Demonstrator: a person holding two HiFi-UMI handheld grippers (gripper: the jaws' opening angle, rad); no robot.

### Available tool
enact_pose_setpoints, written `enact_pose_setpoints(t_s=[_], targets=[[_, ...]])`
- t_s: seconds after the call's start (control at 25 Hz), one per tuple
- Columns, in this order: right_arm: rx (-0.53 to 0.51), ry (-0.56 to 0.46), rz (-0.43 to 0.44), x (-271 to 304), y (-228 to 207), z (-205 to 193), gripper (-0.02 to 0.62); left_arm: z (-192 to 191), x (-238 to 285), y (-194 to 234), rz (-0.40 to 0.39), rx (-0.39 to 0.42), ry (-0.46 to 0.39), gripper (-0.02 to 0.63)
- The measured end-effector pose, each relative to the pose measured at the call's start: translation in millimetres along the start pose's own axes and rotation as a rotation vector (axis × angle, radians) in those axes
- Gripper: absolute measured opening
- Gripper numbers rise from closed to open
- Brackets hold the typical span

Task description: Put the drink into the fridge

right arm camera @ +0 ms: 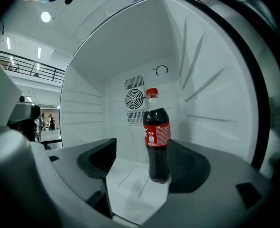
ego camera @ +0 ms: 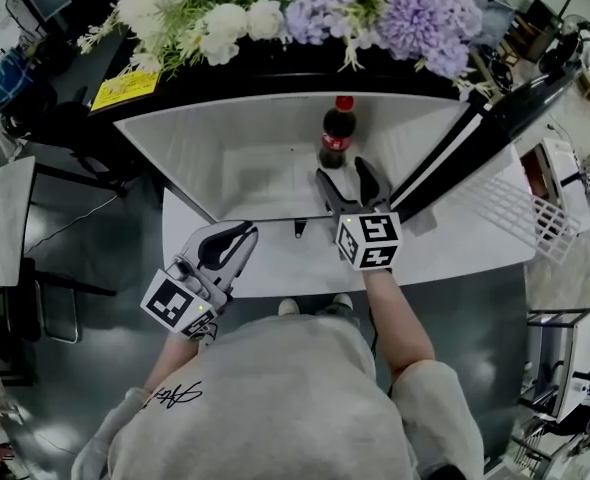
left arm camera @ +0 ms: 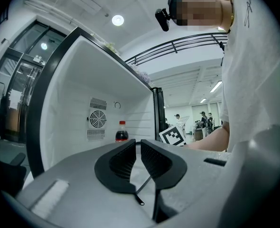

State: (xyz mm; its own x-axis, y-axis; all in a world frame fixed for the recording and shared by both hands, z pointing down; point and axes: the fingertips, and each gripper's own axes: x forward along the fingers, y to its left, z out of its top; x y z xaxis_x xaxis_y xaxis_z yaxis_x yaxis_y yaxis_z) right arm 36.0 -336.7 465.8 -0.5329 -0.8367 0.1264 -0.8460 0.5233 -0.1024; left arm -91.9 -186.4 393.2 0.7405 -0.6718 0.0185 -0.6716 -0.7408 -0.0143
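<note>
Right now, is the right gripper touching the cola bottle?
Cannot tell. The right gripper is open; in its view the cola bottle overlaps one pad, and the head view shows no clear gap.

The floor (ego camera: 105,268) is dark grey and glossy enough to catch pale reflections. White flowers (ego camera: 175,13) and purple flowers (ego camera: 395,8) lie massed along a black top, with a yellow card (ego camera: 125,88) just beside the white ones. At the left edge stands a pale grey tabletop (ego camera: 0,218), and near it the metal frame of a chair (ego camera: 55,318). A white wire rack (ego camera: 535,213) lies off to the right. Overhead the ceiling is white, with a round lamp (left arm camera: 117,20) and long strip lights (left arm camera: 217,86). A black railing (left arm camera: 187,44) curves along an upper level. Tall glass panels (left arm camera: 12,89) line the left side, and a few people (left arm camera: 204,120) stand far back in the hall.
</note>
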Motion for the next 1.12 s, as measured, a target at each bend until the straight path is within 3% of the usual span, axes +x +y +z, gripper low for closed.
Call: enact_pose_setpoints(t_s=[0.56, 1.12], targets=[[-0.010, -0.049, 0.101, -35.3, 40.9, 27.9, 0.314, 1.8, 12.2, -0.3, -0.024, -0.006, -0.010, 0.035], [-0.013, -0.103, 0.120, -62.2, 58.7, 43.5, 0.313, 3.7, 20.7, 3.3, -0.035, -0.002, -0.013, 0.035]])
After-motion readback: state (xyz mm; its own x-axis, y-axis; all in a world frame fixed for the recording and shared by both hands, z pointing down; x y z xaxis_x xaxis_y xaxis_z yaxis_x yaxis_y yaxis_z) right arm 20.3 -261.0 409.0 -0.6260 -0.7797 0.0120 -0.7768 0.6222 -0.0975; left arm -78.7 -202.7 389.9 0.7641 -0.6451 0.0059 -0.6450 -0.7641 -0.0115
